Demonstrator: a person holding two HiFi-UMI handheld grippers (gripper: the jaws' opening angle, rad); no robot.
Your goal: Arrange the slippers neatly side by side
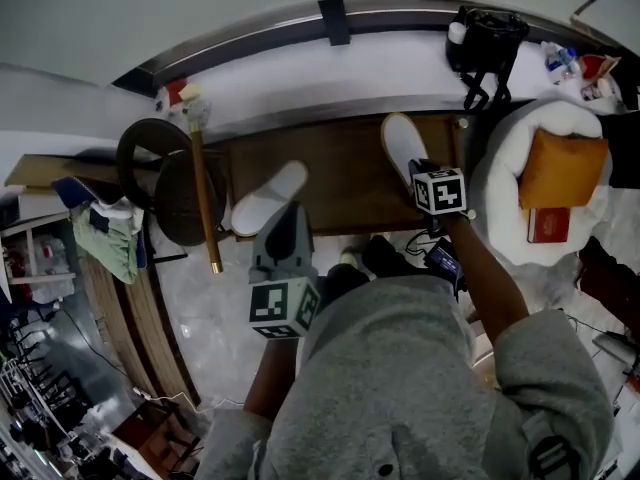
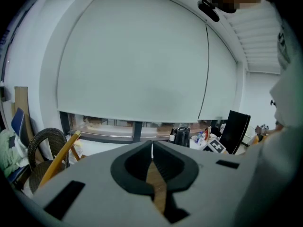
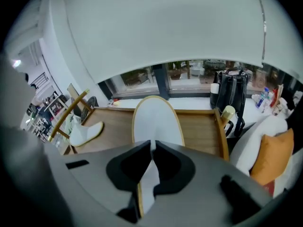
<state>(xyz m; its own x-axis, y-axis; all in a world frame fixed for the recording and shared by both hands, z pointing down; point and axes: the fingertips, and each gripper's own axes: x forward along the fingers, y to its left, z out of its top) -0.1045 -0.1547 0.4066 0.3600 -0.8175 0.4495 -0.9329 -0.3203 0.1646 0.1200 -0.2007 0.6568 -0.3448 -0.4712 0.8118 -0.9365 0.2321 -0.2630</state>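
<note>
Two white slippers lie on a low wooden platform [image 1: 345, 193]. In the head view the left slipper [image 1: 268, 198] lies at an angle near the platform's left end. The right slipper [image 1: 402, 145] lies near its right end. My right gripper [image 1: 421, 173] is shut on the near end of the right slipper [image 3: 154, 119], whose white fabric runs between the pads. The other slipper [image 3: 86, 132] lies far to the left in the right gripper view. My left gripper [image 1: 284, 230] hovers just short of the left slipper. It is shut with nothing in it [image 2: 151, 150].
A round wicker chair [image 1: 160, 178] and a yellow-wood stick [image 1: 205, 203] stand left of the platform. A black bag [image 1: 487, 43] sits on the white ledge behind. A white cushioned seat [image 1: 505, 183] with an orange pillow [image 1: 563, 168] is at the right.
</note>
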